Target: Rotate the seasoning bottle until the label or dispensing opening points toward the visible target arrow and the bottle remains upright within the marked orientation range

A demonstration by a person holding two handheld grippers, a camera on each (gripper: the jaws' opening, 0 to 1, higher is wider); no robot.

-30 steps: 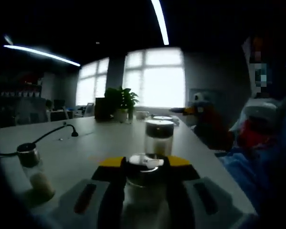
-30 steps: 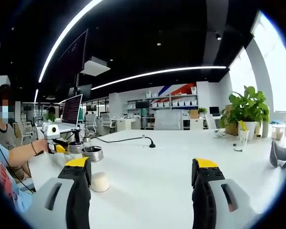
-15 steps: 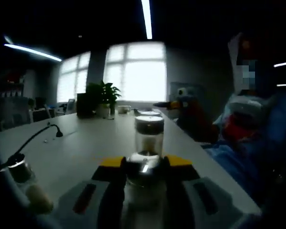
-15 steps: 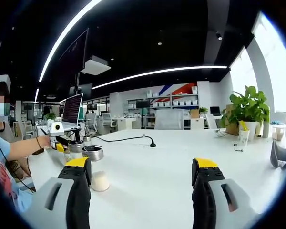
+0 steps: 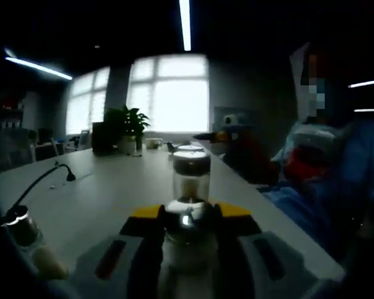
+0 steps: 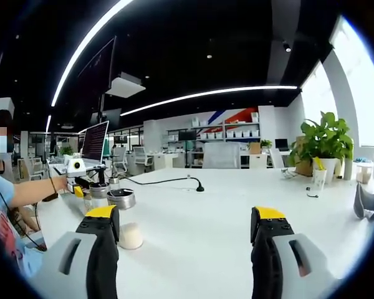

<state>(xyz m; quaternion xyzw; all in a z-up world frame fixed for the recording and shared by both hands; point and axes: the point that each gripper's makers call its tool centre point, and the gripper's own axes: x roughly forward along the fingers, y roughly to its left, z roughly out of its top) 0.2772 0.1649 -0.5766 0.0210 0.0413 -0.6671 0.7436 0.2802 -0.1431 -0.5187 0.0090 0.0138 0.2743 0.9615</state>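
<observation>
The left hand-held gripper (image 5: 187,233) was clamped on a seasoning bottle (image 5: 186,232) standing on the counter (image 5: 100,193); its label was lost in the dim view. The right hand-held gripper (image 6: 188,233) was held apart, empty.

Clear glass seasoning bottle (image 5: 186,246), shiny metal cap; smooth white table (image 6: 206,218).
</observation>
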